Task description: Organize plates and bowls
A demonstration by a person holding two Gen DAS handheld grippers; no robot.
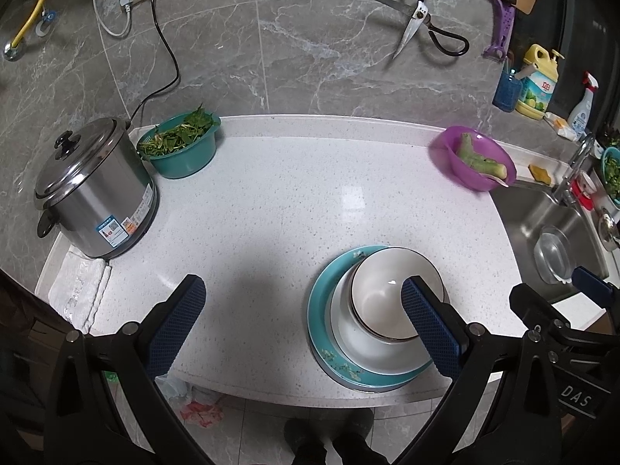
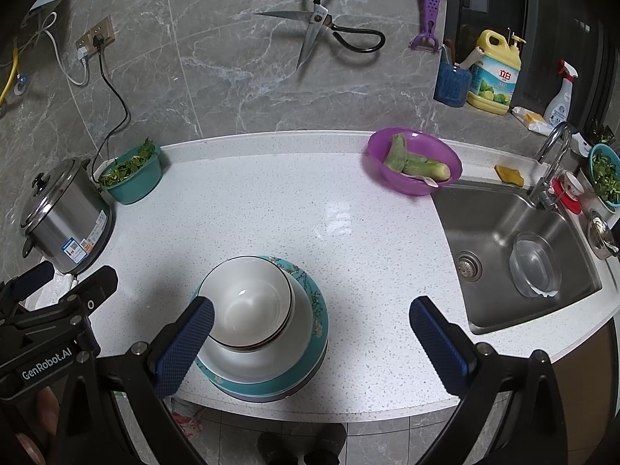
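the left gripper [image 1: 306,325] and right gripper [image 2: 314,345] are held wide apart, nothing gripped. a white bowl [image 2: 246,304] is stacked on teal plates [image 2: 310,372] at the counter's [image 2: 271,209] front edge.

Table is carrying one dish stack [image 2: 263,333]: one white bowl [image 2: 248,302] on top, one white plate [image 2: 298,329], at least one teal plate [image 2: 319,321], lower count unclear; two plastic basins, one teal basin [image 2: 135,182] and one purple basin [image 2: 410,162]; one steel cooker [image 2: 66,221]; one folded cloth [image 1: 79,290]; wall is holding one pair of scissors [image 2: 321,27]; sink is holding one glass bowl [image 2: 534,267].
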